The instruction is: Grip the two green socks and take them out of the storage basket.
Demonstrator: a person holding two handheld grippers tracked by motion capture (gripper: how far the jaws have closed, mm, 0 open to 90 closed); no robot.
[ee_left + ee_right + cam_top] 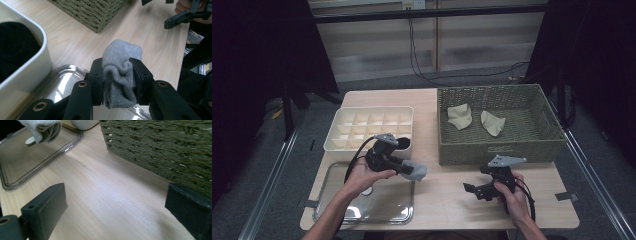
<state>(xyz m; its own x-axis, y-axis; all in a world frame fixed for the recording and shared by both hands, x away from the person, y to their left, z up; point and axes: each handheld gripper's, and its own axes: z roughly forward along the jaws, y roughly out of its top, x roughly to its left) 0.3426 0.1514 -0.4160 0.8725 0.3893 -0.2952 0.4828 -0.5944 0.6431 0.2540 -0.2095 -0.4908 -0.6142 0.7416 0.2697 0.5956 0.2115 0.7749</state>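
Left claw [116, 82] clamps rolled grey sock [120, 72] above clear tray [384, 202] edge, beside divider box [343, 118]. Right claw [117, 212] wide, idle over surface [447, 195]. Step: carry. Next: you lower sock into free compartment.

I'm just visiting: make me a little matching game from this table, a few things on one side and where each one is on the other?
Things:
1. grey sock
2. two beige cloths
3. clear tray
4. right gripper

Places or states:
a. in the wicker basket
b. open over bare wood
c. clamped in the left gripper
d. at the table's near left corner

Pairs: 1-c, 2-a, 3-d, 4-b
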